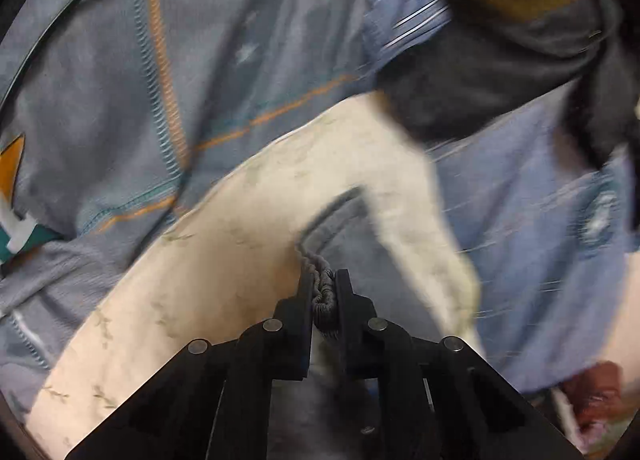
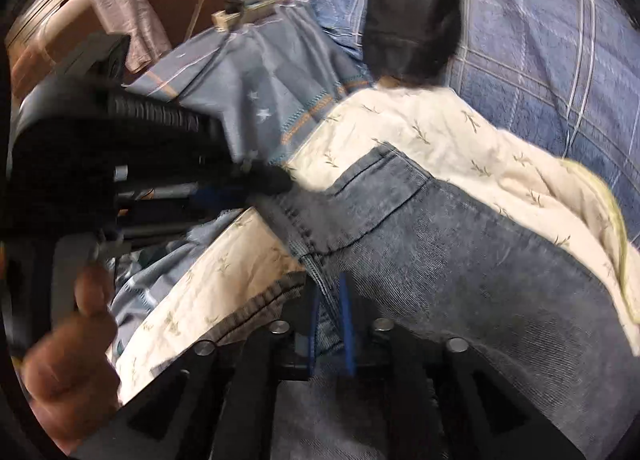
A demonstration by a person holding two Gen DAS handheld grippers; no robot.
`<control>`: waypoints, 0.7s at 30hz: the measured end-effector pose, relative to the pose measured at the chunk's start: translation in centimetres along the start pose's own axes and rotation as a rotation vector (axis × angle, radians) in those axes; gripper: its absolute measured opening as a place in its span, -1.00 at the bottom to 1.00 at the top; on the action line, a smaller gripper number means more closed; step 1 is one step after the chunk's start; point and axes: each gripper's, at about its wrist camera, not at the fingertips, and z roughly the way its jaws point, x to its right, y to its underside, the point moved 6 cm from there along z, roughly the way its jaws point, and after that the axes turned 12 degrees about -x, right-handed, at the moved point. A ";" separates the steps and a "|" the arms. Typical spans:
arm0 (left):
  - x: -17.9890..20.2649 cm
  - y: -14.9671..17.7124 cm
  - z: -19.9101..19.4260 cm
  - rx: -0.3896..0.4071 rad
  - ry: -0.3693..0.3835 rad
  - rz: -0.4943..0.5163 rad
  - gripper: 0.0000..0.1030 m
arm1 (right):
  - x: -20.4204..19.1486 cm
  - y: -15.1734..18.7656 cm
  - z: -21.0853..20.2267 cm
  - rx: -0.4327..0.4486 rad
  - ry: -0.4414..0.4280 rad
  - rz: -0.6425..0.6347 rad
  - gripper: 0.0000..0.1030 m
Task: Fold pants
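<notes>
The pants are grey-blue denim jeans lying on a cream leaf-print cloth. My right gripper is shut on the jeans' waistband edge, which is bunched between its blue pads. My left gripper is shut on a gathered fold of the same denim, with the cream cloth beneath. The left gripper also shows in the right wrist view, at the jeans' far left edge, held by a hand.
A blue-grey star-print bedspread with orange stitching covers the bed. A blue plaid sheet lies right. A dark garment lies beyond the cream cloth. A power strip with a charger sits at the far edge.
</notes>
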 end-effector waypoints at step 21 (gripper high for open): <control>17.3 18.7 0.7 -0.071 0.200 0.643 0.27 | 20.8 18.4 -23.1 0.304 -0.062 0.534 0.41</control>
